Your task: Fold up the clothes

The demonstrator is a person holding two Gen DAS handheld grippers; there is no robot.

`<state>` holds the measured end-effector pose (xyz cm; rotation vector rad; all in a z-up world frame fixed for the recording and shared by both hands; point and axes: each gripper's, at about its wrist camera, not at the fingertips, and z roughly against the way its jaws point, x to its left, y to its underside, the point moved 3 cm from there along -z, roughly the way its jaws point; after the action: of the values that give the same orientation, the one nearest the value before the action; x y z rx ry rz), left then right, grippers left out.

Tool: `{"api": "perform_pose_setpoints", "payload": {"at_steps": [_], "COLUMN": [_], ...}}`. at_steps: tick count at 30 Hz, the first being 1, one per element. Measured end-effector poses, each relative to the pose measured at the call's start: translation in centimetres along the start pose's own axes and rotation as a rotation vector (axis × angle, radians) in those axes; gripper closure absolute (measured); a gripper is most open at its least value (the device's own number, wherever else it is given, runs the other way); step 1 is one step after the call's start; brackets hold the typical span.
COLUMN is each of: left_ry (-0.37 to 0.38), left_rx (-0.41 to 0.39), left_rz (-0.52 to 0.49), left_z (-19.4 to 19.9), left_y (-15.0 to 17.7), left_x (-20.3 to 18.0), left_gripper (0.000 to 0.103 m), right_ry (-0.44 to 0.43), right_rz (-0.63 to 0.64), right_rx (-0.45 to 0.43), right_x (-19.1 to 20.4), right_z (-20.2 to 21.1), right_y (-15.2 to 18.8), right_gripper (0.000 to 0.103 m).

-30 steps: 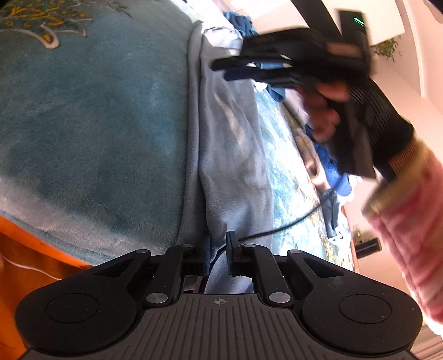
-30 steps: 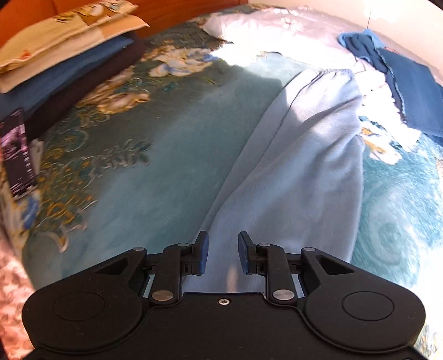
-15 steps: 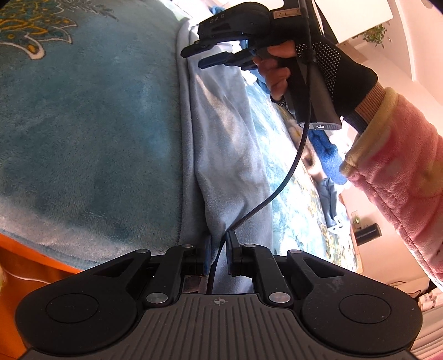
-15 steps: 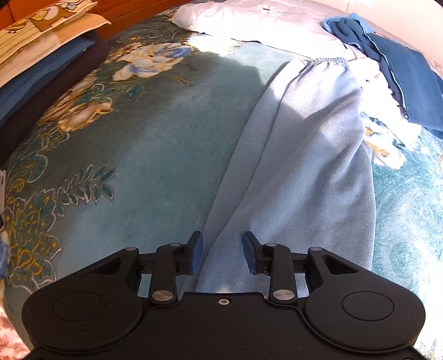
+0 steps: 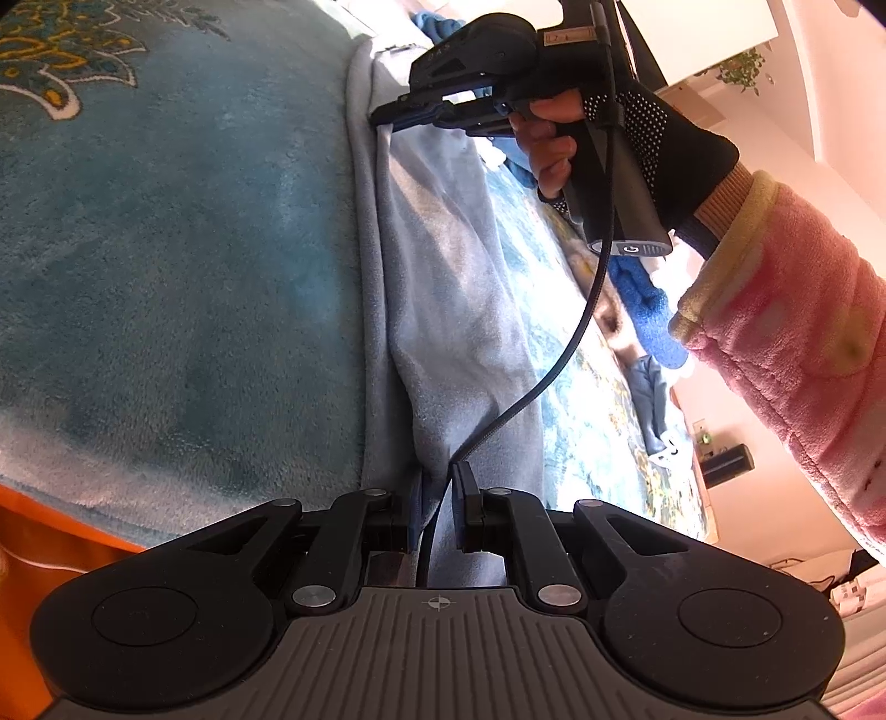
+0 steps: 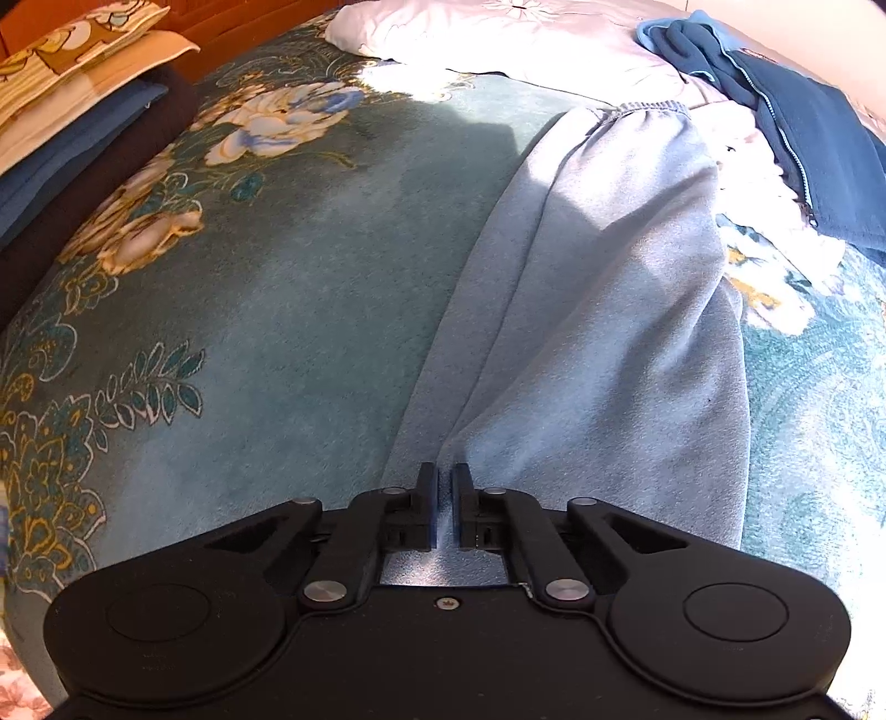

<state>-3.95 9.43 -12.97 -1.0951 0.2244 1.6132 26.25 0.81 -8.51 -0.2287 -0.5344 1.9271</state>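
Light blue-grey trousers (image 6: 598, 310) lie stretched along a teal flowered blanket (image 6: 310, 310), with the elastic waistband (image 6: 642, 108) at the far end. My right gripper (image 6: 446, 482) is closing tight on a fold at their left edge. In the left wrist view the same trousers (image 5: 443, 310) run away from me. My left gripper (image 5: 440, 490) is shut on their near end, with a black cable (image 5: 576, 332) passing between its fingers. Farther along, the right gripper (image 5: 387, 117) pinches the fabric edge, held by a black-gloved hand (image 5: 653, 144).
A dark blue zip jacket (image 6: 819, 160) lies at the far right, and a white quilt (image 6: 498, 33) at the back. Folded linens (image 6: 72, 127) are stacked at the left. The orange bed frame (image 5: 22, 531) runs under the blanket's edge. A pink sleeve (image 5: 786, 310) crosses the right.
The right gripper came down onto the trousers' edge and its jaws went from apart to pinched on a fold. The left gripper stayed shut on the near end.
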Motion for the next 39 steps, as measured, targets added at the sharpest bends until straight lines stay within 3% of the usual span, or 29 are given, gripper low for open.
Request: {"api": "perform_pose_setpoints", "payload": {"at_steps": [11, 17, 30, 37, 39], "left_ry": [-0.032, -0.048, -0.055, -0.053, -0.052], "left_rx": [-0.059, -0.038, -0.010, -0.006, -0.004], "left_rz": [0.007, 0.058, 0.045, 0.044, 0.041], "left_z": [1.7, 1.4, 0.5, 0.9, 1.0], "left_y": [-0.9, -0.7, -0.8, -0.8, -0.7], "left_x": [0.0, 1.1, 0.3, 0.5, 0.5], "left_gripper": [0.097, 0.097, 0.097, 0.097, 0.097], "right_ry": [-0.082, -0.024, 0.019, -0.044, -0.060], "right_rz": [-0.034, 0.007, 0.043, 0.032, 0.042], "right_rx": [-0.088, -0.017, -0.003, -0.035, -0.057], "right_x": [0.2, 0.8, 1.4, 1.0, 0.9], "right_z": [2.0, -0.4, -1.1, 1.6, 2.9], "right_y": [-1.7, -1.3, -0.9, -0.3, 0.2], "right_gripper": [0.100, 0.099, 0.098, 0.082, 0.082]}}
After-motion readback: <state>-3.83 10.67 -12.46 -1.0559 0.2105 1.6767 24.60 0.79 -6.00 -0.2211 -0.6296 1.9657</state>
